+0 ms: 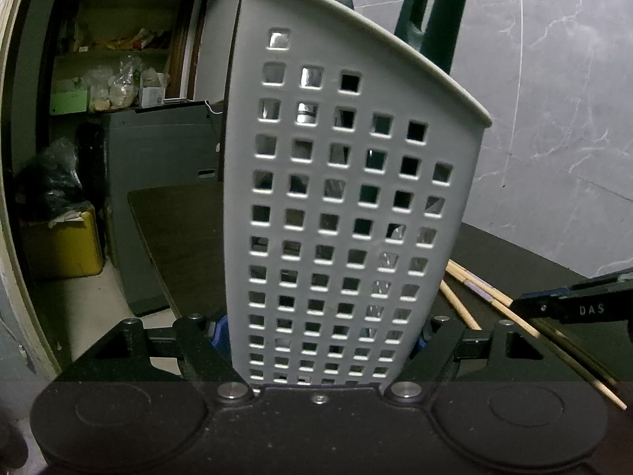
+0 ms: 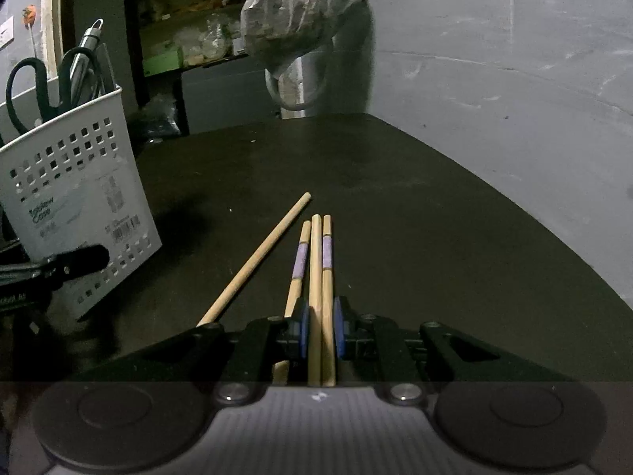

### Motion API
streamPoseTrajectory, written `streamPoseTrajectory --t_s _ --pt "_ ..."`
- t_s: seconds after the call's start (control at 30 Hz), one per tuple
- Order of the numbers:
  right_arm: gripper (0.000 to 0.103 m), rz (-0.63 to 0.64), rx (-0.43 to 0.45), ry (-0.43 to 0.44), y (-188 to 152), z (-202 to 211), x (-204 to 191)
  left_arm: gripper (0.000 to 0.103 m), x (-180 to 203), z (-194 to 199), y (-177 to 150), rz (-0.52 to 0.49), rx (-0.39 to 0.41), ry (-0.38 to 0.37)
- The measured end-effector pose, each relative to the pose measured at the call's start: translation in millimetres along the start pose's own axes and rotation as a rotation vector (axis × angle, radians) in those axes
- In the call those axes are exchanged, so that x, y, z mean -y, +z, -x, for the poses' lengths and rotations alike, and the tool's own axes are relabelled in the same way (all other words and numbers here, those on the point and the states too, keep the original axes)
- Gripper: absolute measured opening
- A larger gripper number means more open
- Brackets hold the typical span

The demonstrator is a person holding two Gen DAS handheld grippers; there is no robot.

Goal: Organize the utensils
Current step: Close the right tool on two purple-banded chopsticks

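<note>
A white perforated utensil holder (image 1: 348, 206) fills the left wrist view, tilted. My left gripper (image 1: 320, 336) is shut on its lower part, blue pads against both sides. Dark green scissor handles (image 1: 431, 12) and metal tools stick out of it. In the right wrist view the holder (image 2: 75, 198) stands tilted at the left with scissors (image 2: 35, 91) inside. My right gripper (image 2: 320, 332) is shut on two wooden chopsticks (image 2: 320, 273) lying on the dark table. Two more chopsticks (image 2: 257, 261) lie just to the left, one with a purple band.
The dark table (image 2: 395, 206) ends at a grey marble-look wall (image 2: 514, 79) on the right and back. A plastic-wrapped bundle (image 2: 300, 12) hangs at the back. Shelves with clutter (image 1: 114, 79), a grey cabinet and a yellow box (image 1: 63, 245) stand beyond the table's left edge.
</note>
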State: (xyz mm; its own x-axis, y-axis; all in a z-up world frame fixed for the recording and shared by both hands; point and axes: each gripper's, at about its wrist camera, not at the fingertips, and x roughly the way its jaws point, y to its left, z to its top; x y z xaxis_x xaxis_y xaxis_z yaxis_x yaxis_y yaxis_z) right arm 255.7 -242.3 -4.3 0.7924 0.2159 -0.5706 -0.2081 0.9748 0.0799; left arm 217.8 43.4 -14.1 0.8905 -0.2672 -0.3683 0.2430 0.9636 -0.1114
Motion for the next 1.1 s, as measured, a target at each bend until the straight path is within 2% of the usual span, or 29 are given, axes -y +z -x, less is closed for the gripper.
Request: streamPoseTrajectory --t_s 0.2,0.27,0.33,0.43,0.6,0.77,1.1 --pt "0.020 -0.065 -0.007 0.050 2.8 9.9 18.2 0.079 0.6 -0.3 -0.4 -0.001 0.001 0.002" --pt "0.029 -0.063 -0.005 0.039 -0.4 17.7 23.5 0.079 0.9 0.2 -0.7 -0.001 0.001 0.000" --pt "0.031 -0.061 -0.012 0.042 -2.7 23.8 28.0 0.079 1.1 0.3 -0.8 -0.003 0.001 0.002" --pt "0.031 -0.042 -0.032 0.032 -6.5 27.1 27.4 0.079 1.1 0.6 -1.2 -0.003 0.001 0.001" --pt "0.031 -0.029 -0.029 0.062 -8.8 31.5 19.9 0.079 1.2 0.7 -1.1 -0.004 0.001 0.002" --pt "0.037 0.007 -0.039 0.047 -9.2 29.0 11.4 0.079 1.1 0.7 -1.1 -0.003 0.001 0.002" --pt "0.036 0.030 -0.069 0.023 -6.1 23.1 13.3 0.079 1.3 0.7 -1.2 -0.003 0.001 0.002"
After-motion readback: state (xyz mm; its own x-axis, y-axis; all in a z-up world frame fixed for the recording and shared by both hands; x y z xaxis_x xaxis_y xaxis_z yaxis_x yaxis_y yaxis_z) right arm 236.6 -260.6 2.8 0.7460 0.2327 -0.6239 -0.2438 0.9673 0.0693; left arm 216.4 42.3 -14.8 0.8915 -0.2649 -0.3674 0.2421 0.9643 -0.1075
